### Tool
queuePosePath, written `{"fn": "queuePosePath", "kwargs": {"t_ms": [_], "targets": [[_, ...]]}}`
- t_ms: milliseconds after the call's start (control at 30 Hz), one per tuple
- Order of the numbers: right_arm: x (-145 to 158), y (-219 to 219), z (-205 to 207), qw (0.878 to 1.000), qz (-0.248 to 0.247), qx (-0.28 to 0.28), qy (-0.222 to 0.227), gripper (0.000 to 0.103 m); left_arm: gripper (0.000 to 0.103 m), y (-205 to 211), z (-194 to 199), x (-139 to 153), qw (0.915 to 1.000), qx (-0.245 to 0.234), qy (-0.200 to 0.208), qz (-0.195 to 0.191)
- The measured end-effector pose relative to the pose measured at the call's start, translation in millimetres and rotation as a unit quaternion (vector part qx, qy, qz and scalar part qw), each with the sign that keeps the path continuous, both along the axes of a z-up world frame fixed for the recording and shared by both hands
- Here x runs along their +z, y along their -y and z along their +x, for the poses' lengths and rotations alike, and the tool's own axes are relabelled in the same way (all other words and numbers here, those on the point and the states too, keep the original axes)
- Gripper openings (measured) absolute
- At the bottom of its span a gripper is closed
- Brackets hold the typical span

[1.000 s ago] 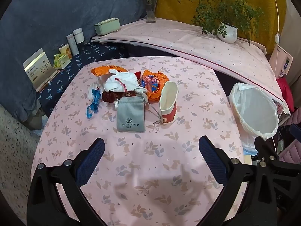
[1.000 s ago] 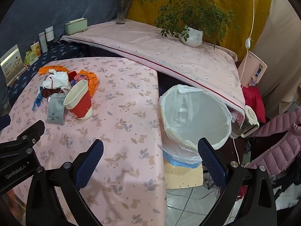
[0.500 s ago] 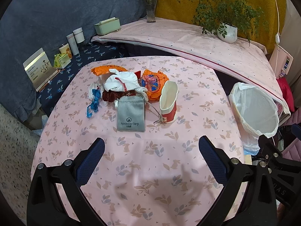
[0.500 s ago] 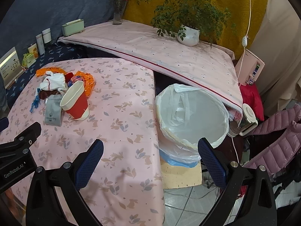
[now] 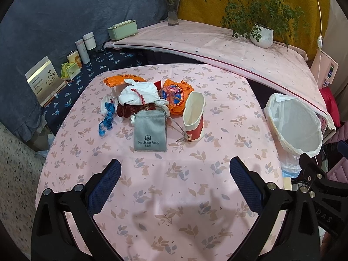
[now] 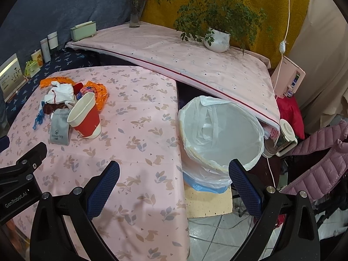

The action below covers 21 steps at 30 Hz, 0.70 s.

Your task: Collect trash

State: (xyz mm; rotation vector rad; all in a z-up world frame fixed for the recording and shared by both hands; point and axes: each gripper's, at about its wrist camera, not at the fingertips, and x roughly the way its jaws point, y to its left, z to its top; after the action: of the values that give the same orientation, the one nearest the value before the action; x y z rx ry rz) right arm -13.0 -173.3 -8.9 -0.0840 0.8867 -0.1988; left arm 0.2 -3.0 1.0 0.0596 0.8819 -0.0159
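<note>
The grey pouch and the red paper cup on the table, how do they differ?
The grey pouch lies flat; the red paper cup stands upright, its rim squashed out of round. The pouch is soft grey fabric with printed lettering; the cup is red outside, white inside. Both sit on the pink tablecloth, side by side.

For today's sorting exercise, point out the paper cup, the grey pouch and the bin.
Paper cup (image 5: 193, 128), left wrist view, red outer wall.
Grey pouch (image 5: 150, 133), left wrist view, middle of its face.
Bin (image 6: 219, 130), right wrist view, white liner inside.
</note>
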Motion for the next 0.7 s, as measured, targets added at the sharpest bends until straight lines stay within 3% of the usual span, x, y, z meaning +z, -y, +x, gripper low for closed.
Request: {"fn": "queuePosePath", "kwargs": {"t_ms": [700], "targets": [[-1,-1,1,1.000,0.000,-0.003,0.002,0.096,0.095,-5,-1,-9,1.0000,0.003,0.001,0.001]]}}
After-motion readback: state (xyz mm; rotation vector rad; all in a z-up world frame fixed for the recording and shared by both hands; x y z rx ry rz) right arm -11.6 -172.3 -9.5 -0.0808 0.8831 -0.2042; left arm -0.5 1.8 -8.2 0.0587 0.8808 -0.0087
